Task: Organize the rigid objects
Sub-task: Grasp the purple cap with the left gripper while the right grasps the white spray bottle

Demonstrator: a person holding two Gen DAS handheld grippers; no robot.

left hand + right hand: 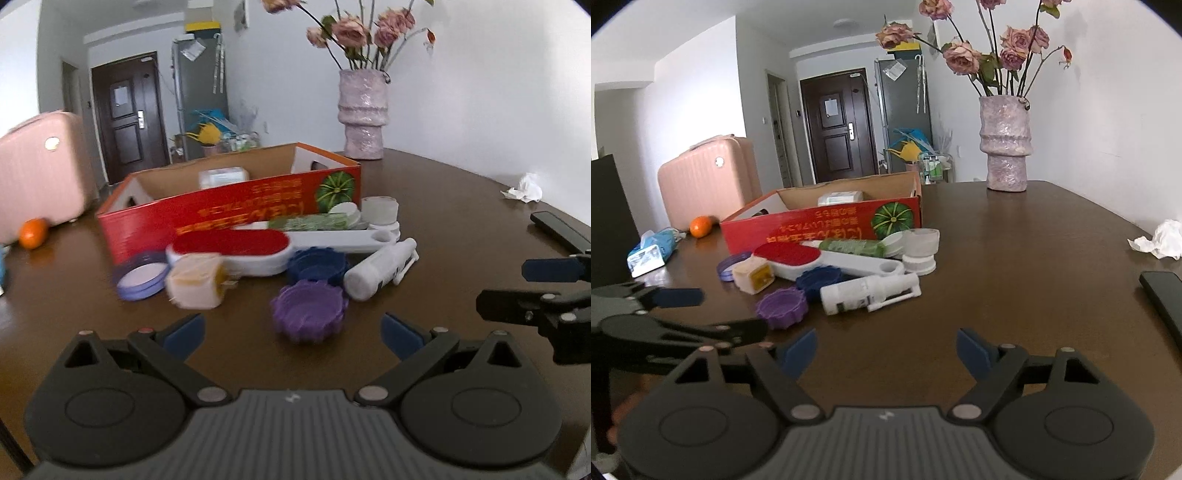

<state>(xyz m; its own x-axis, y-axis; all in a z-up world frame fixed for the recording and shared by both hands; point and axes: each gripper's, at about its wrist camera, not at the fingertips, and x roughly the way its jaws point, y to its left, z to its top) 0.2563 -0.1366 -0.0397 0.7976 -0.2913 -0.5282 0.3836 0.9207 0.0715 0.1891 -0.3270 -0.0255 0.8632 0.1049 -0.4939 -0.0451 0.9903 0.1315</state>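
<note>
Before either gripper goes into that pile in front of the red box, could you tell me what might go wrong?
The purple scalloped lid nearest the left gripper sits close beside the blue lid and the white spray bottle, so open jaws could knock either. The bottle lies on its side and may roll. The right gripper is close alongside; the two could collide.

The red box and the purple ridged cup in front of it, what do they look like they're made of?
Red box: cardboard, going by the raw brown inside walls; the outside is printed, slightly glossy. Purple cup: probably matte plastic, uniformly coloured with fine ridges, possibly 3D-printed.
</note>
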